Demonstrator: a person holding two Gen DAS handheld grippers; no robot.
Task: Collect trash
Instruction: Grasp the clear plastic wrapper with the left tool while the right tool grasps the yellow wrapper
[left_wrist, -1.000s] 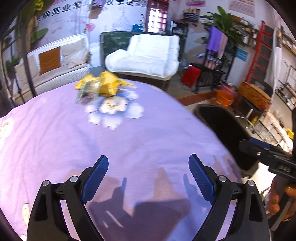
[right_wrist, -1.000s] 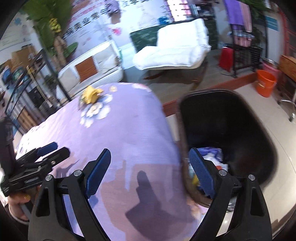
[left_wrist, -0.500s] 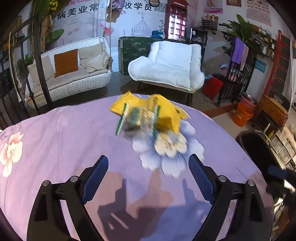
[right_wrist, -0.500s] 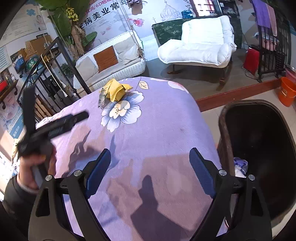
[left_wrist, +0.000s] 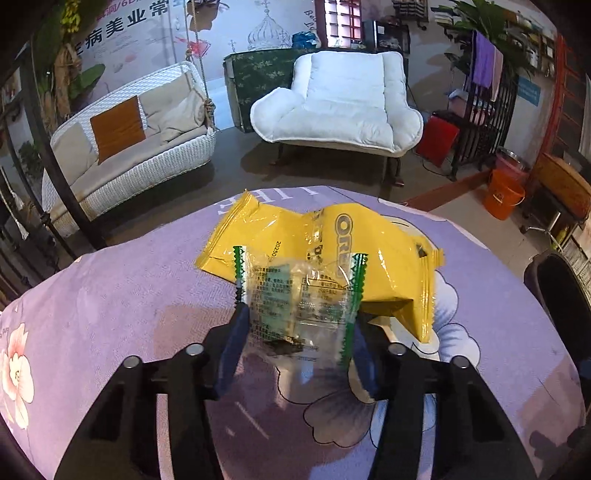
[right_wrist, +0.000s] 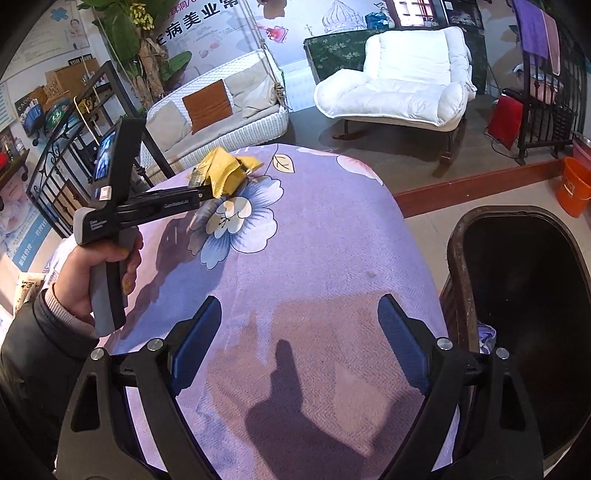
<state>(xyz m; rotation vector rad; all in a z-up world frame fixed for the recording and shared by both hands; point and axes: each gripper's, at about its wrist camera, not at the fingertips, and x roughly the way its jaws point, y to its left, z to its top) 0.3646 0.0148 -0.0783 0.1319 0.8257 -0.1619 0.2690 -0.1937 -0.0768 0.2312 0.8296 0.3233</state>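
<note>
Though crumpled, clear green-edged wrapper (left_wrist: 301, 302)

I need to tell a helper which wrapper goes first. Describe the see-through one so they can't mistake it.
On the purple flowered tablecloth, look by the big blue-and-white flower print, where two wrappers lie together. The clear plastic wrapper with green zigzag ends sits in front of the yellow Oreo packet, between the left gripper fingers. It alone is see-through.

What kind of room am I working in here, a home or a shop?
Probably a shop or showroom lounge rather than a home: a printed wall banner, a white wicker swing sofa and white armchair, with stocked shelves beside the purple-clothed table.
</note>
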